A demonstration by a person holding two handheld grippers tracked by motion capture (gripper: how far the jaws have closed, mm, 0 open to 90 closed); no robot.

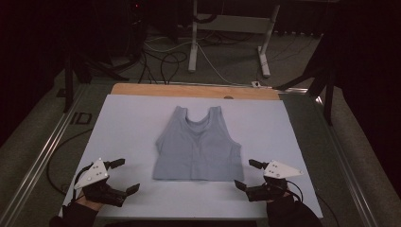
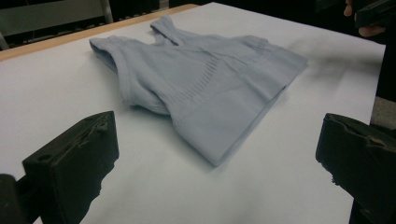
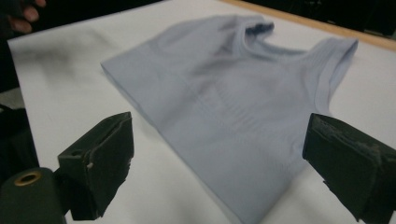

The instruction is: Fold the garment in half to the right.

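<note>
Fabric lies flat in the middle of the table: a pale grey-blue cropped tank top [image 1: 197, 145], spread front-up on a white sheet [image 1: 127, 132] that covers most of the wooden tabletop [image 1: 189, 90]. Its straps point toward the far edge and its straight hem faces the person.

At the near left, the left gripper [image 1: 124, 175] rests low over the sheet, well clear of the top's lower left corner, its jaws spread wide and holding nothing. In the left gripper view the garment [image 2: 205, 88] lies ahead between the two black jaws, untouched.

At the near right, the right gripper [image 1: 247, 174] sits just beside the hem's right corner, jaws likewise spread apart and empty. The right gripper view looks across the top [image 3: 233, 102] from its hem side, with the cloth close to the jaws; whether they touch it I cannot tell.

Beyond the table, cables [image 1: 165, 59] trail over the floor around a white desk frame [image 1: 229, 28].
</note>
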